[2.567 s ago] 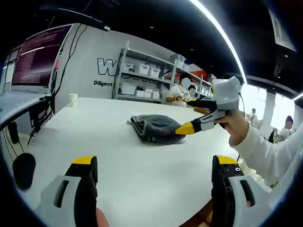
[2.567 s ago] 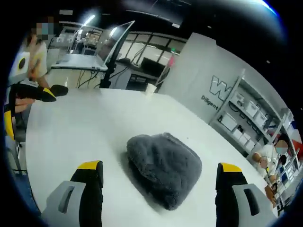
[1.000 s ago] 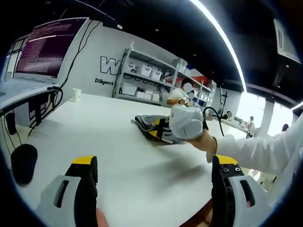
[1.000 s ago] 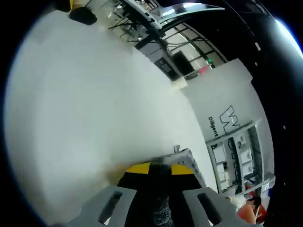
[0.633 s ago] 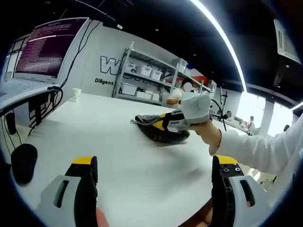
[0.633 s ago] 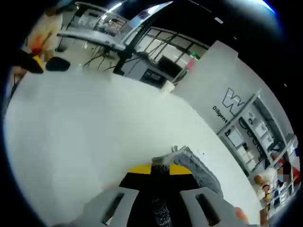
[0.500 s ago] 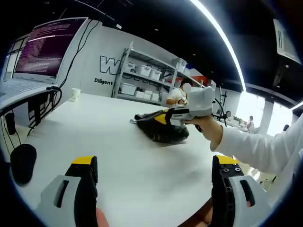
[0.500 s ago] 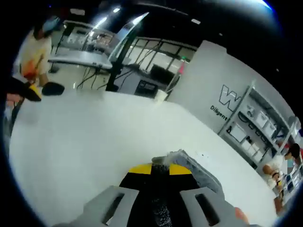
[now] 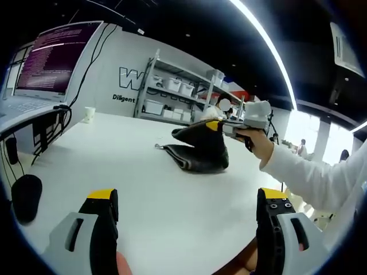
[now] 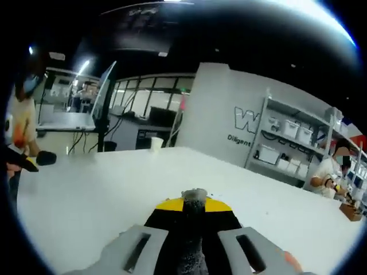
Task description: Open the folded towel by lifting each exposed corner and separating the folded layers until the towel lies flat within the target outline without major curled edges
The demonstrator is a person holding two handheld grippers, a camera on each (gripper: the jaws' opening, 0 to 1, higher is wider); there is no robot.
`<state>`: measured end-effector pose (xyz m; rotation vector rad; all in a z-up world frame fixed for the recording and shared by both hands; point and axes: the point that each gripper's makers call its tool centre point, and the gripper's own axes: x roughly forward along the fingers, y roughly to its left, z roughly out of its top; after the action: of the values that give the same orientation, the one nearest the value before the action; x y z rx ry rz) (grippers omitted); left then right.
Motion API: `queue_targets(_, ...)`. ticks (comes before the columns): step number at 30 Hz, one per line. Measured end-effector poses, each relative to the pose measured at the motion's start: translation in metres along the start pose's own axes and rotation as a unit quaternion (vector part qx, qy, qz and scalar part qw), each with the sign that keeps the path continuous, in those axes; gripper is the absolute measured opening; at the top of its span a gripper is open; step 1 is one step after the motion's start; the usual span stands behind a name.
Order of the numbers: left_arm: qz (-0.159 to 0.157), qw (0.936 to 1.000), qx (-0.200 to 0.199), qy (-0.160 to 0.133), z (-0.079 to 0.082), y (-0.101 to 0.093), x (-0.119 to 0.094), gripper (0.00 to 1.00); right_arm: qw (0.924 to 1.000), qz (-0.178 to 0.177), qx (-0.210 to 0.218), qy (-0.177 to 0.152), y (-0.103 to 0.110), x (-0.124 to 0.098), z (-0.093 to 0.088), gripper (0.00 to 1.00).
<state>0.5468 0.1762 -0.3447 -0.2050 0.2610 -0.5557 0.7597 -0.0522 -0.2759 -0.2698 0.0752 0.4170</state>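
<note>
The dark grey folded towel [image 9: 199, 156] lies on the white table [image 9: 143, 183] in the left gripper view, its top layer pulled up into a peak. My right gripper [image 9: 213, 125] is shut on that raised corner, held by a hand in a white sleeve. In the right gripper view the yellow-tipped jaws stand closed with a tuft of grey towel [image 10: 194, 197] pinched between them. My left gripper [image 9: 189, 200] stands open low over the near table edge, well short of the towel, with nothing between its fingers [image 9: 104, 200].
A large monitor [image 9: 49, 54] and cables stand at the left, with a dark mouse [image 9: 26, 197] near that table edge. A small white cup [image 9: 89, 113] sits at the far side. Shelving with boxes [image 9: 172, 94] and seated people are beyond the table.
My right gripper has risen and swung back, lifting the towel's top layer off the pile into a peak. The left gripper has stayed put and open.
</note>
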Motion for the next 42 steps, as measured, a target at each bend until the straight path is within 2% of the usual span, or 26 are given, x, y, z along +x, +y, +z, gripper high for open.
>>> queue_targets(5, -0.003, 1.0, 0.002, 0.003, -0.001, -0.003, 0.002, 1.0, 0.9979, -0.039, 0.051, -0.008, -0.035, -0.013, -0.01, 0.03)
queue_targets(6, -0.003, 1.0, 0.002, 0.003, -0.001, -0.004, 0.002, 1.0, 0.9977, -0.041, 0.053, -0.008, -0.037, -0.014, -0.011, 0.03)
queue_targets(10, -0.003, 1.0, 0.001, 0.004, -0.002, -0.004, 0.001, 1.0, 0.995, -0.085, 0.051, -0.01, -0.068, -0.033, -0.023, 0.03)
queue_targets(13, 0.0, 1.0, 0.001, 0.006, -0.003, -0.002, 0.003, 1.0, 0.9929, -0.105, 0.056, -0.007, -0.085, -0.043, -0.032, 0.03)
queue_targets(18, -0.005, 0.9999, 0.002, 0.009, -0.004, -0.007, 0.006, 1.0, 0.9872, -0.143, 0.07, 0.007, -0.114, -0.062, -0.055, 0.03)
queue_targets(22, -0.01, 0.9999, 0.004, 0.011, -0.005, -0.01, 0.007, 1.0, 0.9776, -0.174, 0.115, 0.027, -0.131, -0.077, -0.087, 0.03)
queue_targets(26, -0.009, 0.9999, 0.005, 0.012, -0.005, -0.011, 0.006, 1.0, 0.9663, -0.197, 0.156, 0.059, -0.145, -0.091, -0.124, 0.03)
queue_targets(31, -0.007, 0.9999, 0.006, 0.014, -0.006, -0.011, 0.006, 1.0, 0.9586, -0.215, 0.161, 0.094, -0.156, -0.106, -0.156, 0.03)
queue_targets(35, -0.009, 0.9998, 0.008, 0.017, -0.007, -0.015, 0.009, 1.0, 0.9541, -0.211, 0.17, 0.127, -0.154, -0.115, -0.18, 0.04)
queue_targets(42, -0.015, 0.9995, 0.012, 0.023, -0.008, -0.021, 0.011, 1.0, 0.9527, -0.205, 0.192, 0.117, -0.151, -0.122, -0.189, 0.06)
